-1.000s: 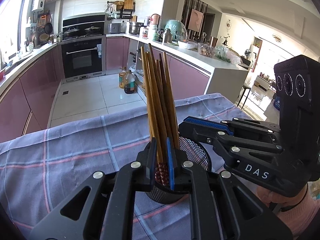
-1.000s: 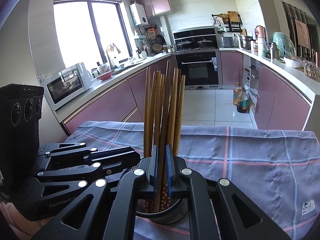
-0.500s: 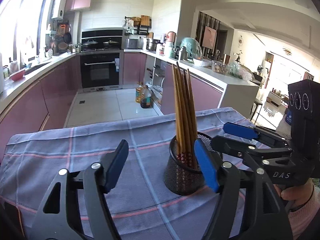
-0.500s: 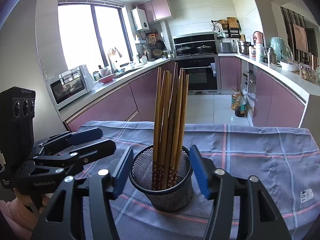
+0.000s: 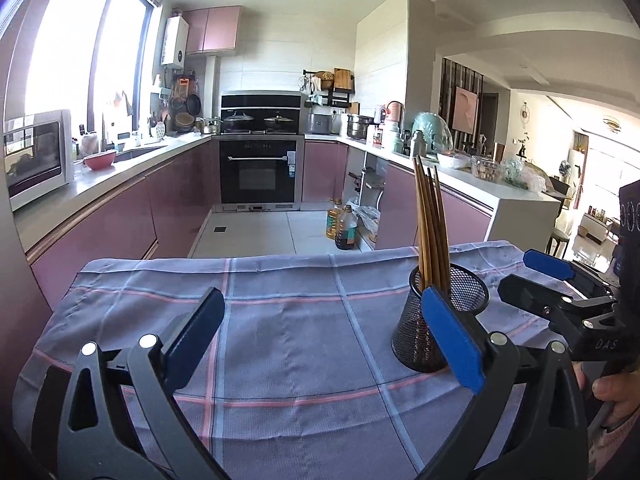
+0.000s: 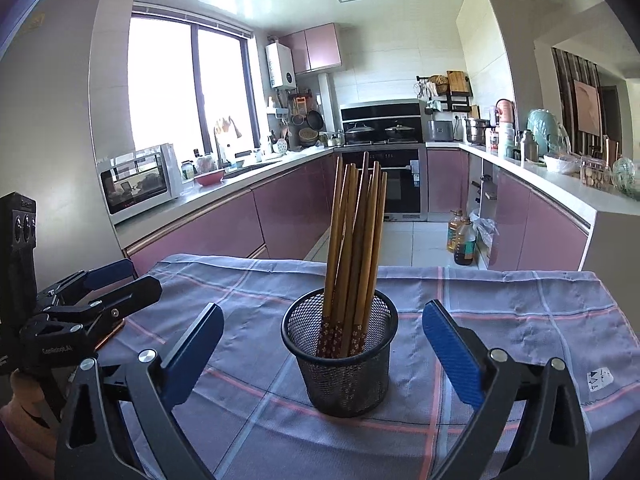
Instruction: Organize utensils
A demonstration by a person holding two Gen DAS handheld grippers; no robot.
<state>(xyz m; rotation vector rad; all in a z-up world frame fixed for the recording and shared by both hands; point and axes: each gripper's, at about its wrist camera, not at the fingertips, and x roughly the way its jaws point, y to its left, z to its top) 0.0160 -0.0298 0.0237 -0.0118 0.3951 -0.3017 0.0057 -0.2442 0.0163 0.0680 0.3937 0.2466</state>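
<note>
Standing upright in the black mesh cup (image 6: 339, 356) on my plaid tablecloth (image 6: 500, 312), the wooden chopsticks (image 6: 354, 240) lean together — nothing touches them. My right gripper (image 6: 322, 344) sits just short of the cup, jaws spread wide either side. My left gripper (image 5: 320, 336) is also spread, holding nothing — cup off by its right finger (image 5: 450, 340).

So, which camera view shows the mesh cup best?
The right wrist view: the mesh cup stands centred and whole, holding the chopsticks. In the left wrist view it stands at the right, partly hidden behind a blue finger pad.
</note>
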